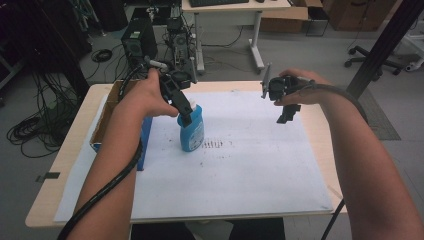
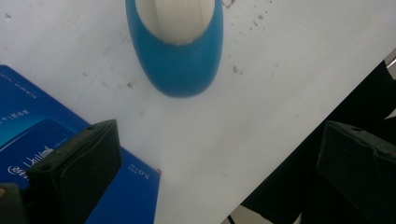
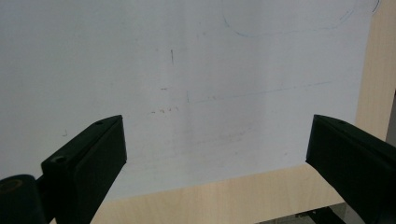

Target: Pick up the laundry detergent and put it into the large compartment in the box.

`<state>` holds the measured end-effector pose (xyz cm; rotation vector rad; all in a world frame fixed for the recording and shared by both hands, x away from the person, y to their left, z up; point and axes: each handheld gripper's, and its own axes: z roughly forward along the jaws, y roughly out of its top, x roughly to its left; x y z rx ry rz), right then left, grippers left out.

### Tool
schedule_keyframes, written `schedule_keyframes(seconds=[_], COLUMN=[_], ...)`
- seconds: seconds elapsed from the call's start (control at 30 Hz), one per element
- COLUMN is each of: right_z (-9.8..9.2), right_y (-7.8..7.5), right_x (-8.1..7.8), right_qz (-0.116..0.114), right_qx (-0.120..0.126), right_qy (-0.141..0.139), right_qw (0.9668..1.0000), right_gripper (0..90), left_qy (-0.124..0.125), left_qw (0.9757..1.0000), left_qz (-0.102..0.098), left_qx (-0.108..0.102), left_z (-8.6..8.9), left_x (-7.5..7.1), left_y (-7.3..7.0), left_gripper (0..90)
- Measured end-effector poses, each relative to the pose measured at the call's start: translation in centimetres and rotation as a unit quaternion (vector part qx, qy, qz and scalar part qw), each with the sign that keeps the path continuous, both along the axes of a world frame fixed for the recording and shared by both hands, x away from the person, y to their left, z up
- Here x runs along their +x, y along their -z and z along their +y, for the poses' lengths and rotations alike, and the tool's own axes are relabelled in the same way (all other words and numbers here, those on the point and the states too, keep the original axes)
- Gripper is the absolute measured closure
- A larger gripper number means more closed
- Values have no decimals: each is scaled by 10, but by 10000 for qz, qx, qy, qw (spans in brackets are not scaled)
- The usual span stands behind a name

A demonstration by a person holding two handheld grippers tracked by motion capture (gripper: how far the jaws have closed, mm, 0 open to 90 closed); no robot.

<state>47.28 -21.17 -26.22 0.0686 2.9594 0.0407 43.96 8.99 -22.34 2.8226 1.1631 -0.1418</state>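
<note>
Your left gripper (image 1: 184,111) hangs just above the blue bottle (image 1: 192,131), jaws apart, lined up to close on its top. The bottle stands upright on the white sheet (image 1: 250,170), beside the blue box (image 1: 145,135). Your right gripper (image 1: 286,111) waits over the far right, jaws apart, holding nothing.

**Hidden and cut off**

In the high view the left tongs (image 1: 186,116) cover the bottle's (image 1: 192,134) top. The left gripper view crops that bottle (image 2: 180,56) at its upper edge, and the blue box's (image 2: 28,135) print is too blurred to read. The left forearm hides part of the cardboard box (image 1: 102,125).
</note>
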Motion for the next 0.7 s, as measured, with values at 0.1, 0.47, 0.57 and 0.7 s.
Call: schedule_keyframes(seconds=[0.1, 0.47, 0.57, 0.7], right_z=[-1, 0, 0, 0], right_y=[-1, 1, 2, 4], right_x=[0, -1, 0, 1], right_qz=[-5, -22, -6, -3], right_qx=[15, 20, 9, 22], right_qy=[-4, -14, -6, -3], right_qw=[10000, 10000, 10000, 10000], right_gripper=[45, 44, 45, 44], left_qy=[14, -550, -680, -765], left_qw=[10000, 9980, 9971, 9964], left_qz=[-19, -176, -268, -287], left_qx=[83, 245, 231, 235], left_z=[-8, -17, -19, -21], left_x=[1, 10, 11, 12], left_y=[-1, -2, -2, -1], left_gripper=[2, 2, 2, 2])
